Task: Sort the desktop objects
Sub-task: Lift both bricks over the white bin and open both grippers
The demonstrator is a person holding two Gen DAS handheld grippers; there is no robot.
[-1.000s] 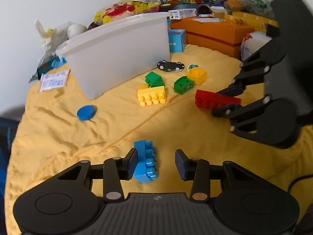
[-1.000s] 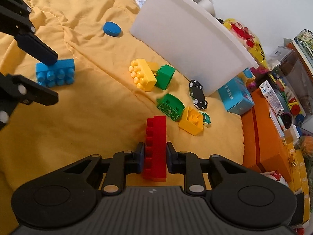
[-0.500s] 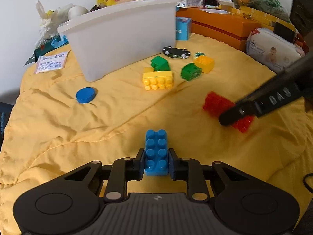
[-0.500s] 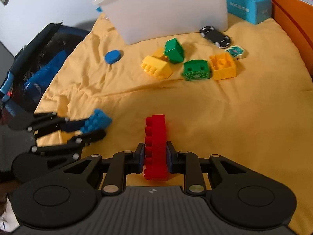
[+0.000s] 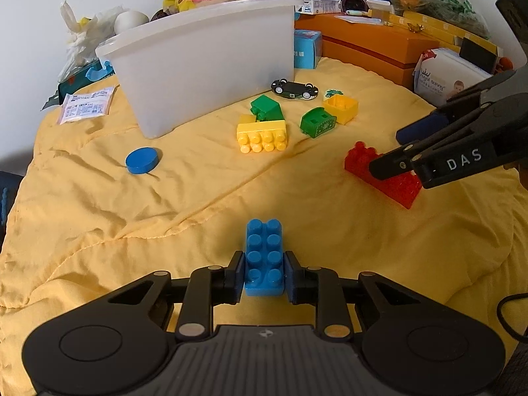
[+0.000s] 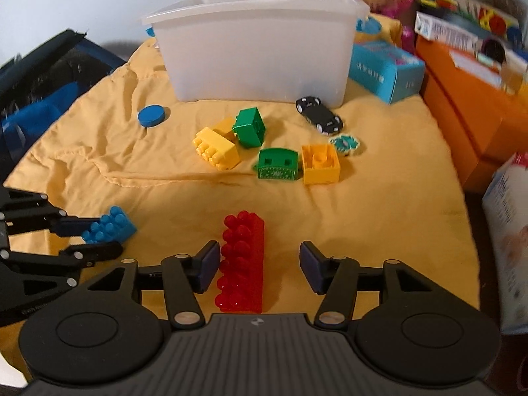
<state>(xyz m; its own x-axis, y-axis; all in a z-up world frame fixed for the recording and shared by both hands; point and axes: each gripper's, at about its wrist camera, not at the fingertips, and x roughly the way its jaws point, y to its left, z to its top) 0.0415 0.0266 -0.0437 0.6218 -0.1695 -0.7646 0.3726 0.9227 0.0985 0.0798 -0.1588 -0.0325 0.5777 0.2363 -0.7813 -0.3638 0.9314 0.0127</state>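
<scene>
My left gripper [image 5: 263, 277] is shut on a blue brick [image 5: 264, 255], studs up, low over the yellow cloth [image 5: 198, 198]. My right gripper [image 6: 260, 265] is open around a long red brick [image 6: 242, 260] that lies on the cloth, leaning on the left pad. The red brick also shows in the left wrist view [image 5: 382, 173], partly hidden by the right gripper's fingers [image 5: 392, 166]. The blue brick shows at left in the right wrist view [image 6: 110, 226].
A white tub [image 6: 257, 43] stands at the back. In front of it lie a yellow brick [image 6: 217, 147], green blocks [image 6: 249, 127] [image 6: 277, 165], a yellow cube [image 6: 320, 163], a black toy car [image 6: 318, 114] and a blue disc [image 6: 151, 115]. Orange boxes [image 6: 468, 99] line the right.
My left gripper closed on the blue brick and holds it. My right gripper, shut on the red brick before, has opened; the brick now rests on the cloth.
</scene>
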